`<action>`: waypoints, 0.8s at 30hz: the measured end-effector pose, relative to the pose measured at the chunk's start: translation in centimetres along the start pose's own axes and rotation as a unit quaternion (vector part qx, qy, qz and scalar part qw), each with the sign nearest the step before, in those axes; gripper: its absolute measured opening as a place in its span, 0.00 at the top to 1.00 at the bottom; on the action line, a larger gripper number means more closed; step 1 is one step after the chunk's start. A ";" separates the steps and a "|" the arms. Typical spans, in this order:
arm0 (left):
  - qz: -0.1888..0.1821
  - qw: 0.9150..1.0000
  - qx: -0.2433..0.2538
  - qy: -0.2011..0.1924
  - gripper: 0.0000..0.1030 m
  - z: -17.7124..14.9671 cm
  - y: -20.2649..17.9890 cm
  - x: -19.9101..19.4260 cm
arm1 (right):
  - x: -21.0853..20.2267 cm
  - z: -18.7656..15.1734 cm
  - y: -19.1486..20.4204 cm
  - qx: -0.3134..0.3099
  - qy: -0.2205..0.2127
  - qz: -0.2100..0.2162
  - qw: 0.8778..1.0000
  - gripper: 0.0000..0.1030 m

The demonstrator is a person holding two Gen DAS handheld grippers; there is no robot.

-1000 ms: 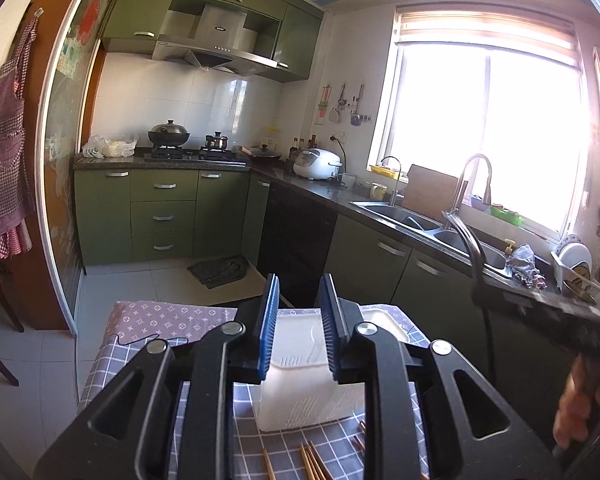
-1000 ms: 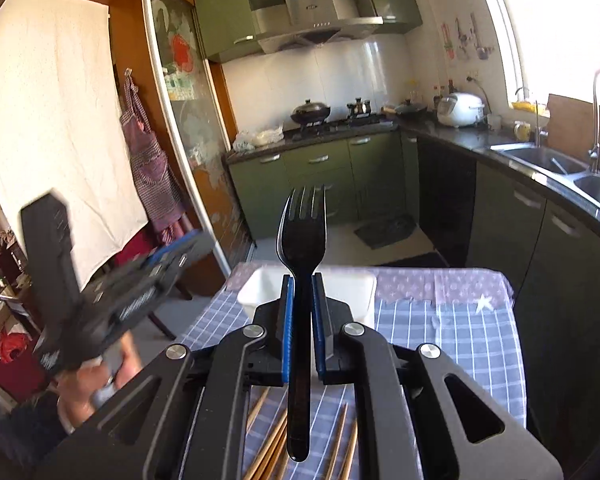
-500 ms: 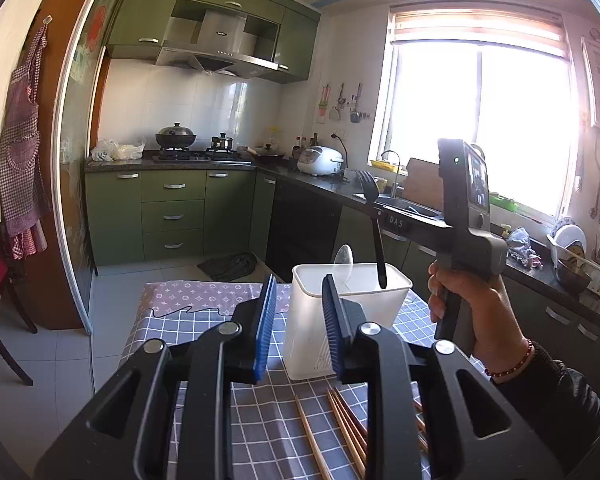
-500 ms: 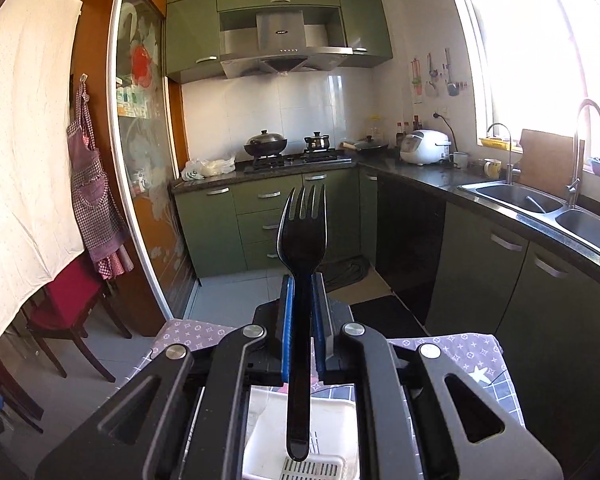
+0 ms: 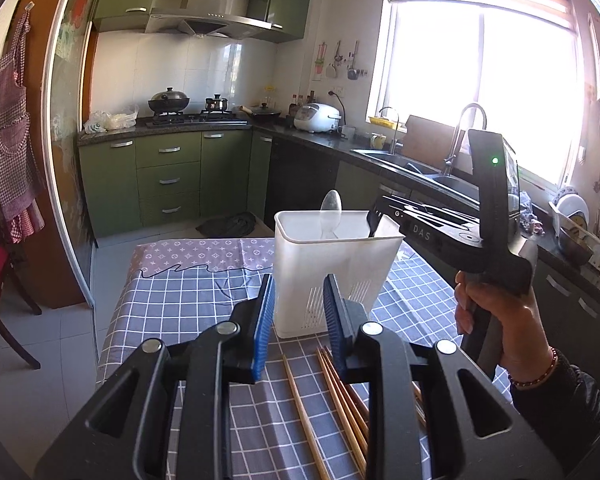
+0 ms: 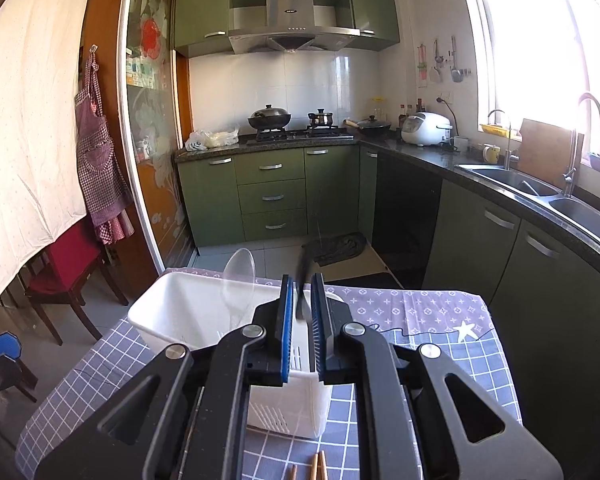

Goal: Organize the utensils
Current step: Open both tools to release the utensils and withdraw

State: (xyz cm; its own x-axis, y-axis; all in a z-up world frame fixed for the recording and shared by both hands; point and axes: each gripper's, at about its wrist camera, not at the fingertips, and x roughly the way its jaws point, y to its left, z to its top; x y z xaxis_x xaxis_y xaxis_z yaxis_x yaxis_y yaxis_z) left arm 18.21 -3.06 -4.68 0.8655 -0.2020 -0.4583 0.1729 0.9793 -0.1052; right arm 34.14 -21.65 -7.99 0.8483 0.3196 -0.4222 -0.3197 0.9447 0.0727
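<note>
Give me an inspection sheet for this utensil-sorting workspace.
Surface: checked tablecloth covers the table.
Job's things: white utensil holder stands upright with a clear spoon inside; black fork, blurred, is over its opening; chopsticks lie in front of it.
Clutter: nothing seen.
Grippers: left gripper open and empty; right gripper has its fingers closed on the fork, carried by a hand.
Cables: nothing seen.
Surroundings: green cabinets, sink, dark cloth on the floor.

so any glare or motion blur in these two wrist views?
Left wrist: the window is blown out and washes the sink side; the white holder and chopsticks stay sharp. Right wrist: window glare at the upper right; the black fork between the right hand-held gripper pads is smeared by motion.
</note>
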 end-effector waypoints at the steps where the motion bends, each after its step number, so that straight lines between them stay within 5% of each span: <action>1: 0.001 1.000 0.003 0.002 0.77 0.0 -0.1 -0.1 | -0.1 -0.2 -0.1 0.000 0.002 0.000 1.000 0.90; 11: 0.001 0.999 0.009 0.050 0.76 -0.3 -0.8 -0.3 | -6.0 -0.4 -1.4 0.016 -0.013 0.014 1.000 0.81; 14: 0.004 0.996 0.004 0.090 0.71 -0.7 -0.9 0.6 | -8.3 -1.4 -2.1 0.014 0.008 0.020 1.000 0.69; 17: 0.004 0.989 -0.011 0.146 0.64 -1.5 -0.5 2.3 | -9.9 -3.3 -2.7 0.005 0.045 0.021 0.999 0.62; 24: -0.017 0.961 -0.038 0.273 0.64 -4.4 -0.4 7.3 | -10.6 -8.7 -4.7 0.001 0.130 0.009 0.991 0.59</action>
State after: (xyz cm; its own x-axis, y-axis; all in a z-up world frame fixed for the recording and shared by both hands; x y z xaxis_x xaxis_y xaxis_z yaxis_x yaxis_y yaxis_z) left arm 22.34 -5.00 -11.89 0.4813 -0.2304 -0.8458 0.1433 0.9725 -0.1833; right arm 23.04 -30.12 -11.71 0.7044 0.3075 -0.6397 -0.3328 0.9392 0.0850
